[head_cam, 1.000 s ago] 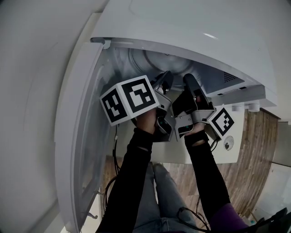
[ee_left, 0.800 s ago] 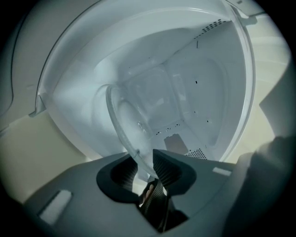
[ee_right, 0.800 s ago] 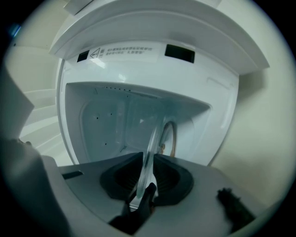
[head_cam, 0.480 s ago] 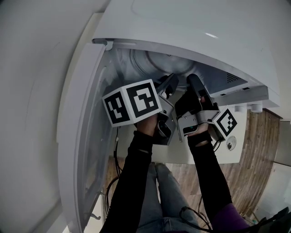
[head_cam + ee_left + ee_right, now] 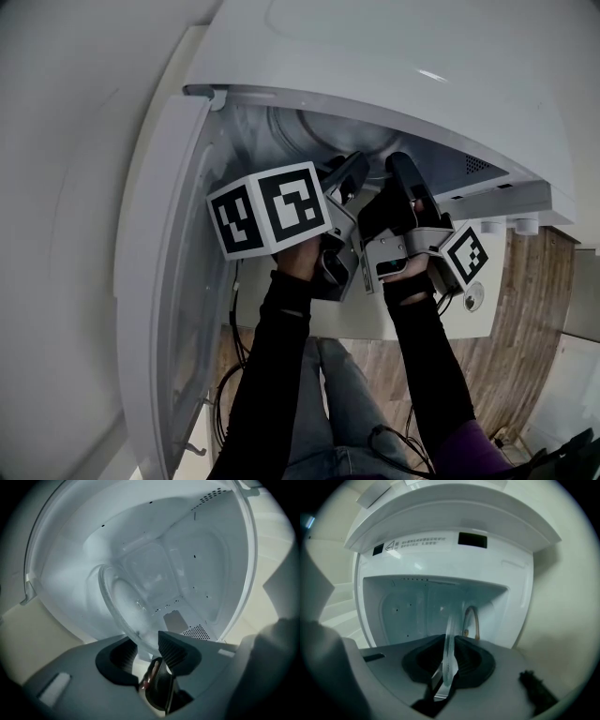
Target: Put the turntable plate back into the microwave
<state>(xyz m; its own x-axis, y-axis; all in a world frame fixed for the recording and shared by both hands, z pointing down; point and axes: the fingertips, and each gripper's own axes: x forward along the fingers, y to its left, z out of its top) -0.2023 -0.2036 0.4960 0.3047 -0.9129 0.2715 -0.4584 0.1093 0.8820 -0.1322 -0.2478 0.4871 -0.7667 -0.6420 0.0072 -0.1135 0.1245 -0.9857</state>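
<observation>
Wood floor shows below the white microwave, whose door stands open at its left. The glass plate is tilted at the microwave's mouth, between both grippers. The left gripper straddles the plate's rim, its jaws just opening and loose. The right gripper, jaws just closing, pinches the rim edge-on.

A: Where are we?
B: Kitchen corner of a home, by the look: a white microwave sits with its door swung open on a pale counter
A: And underfoot?
B: Wood-plank floor down there, and a plain white wall rising on the left side
</observation>
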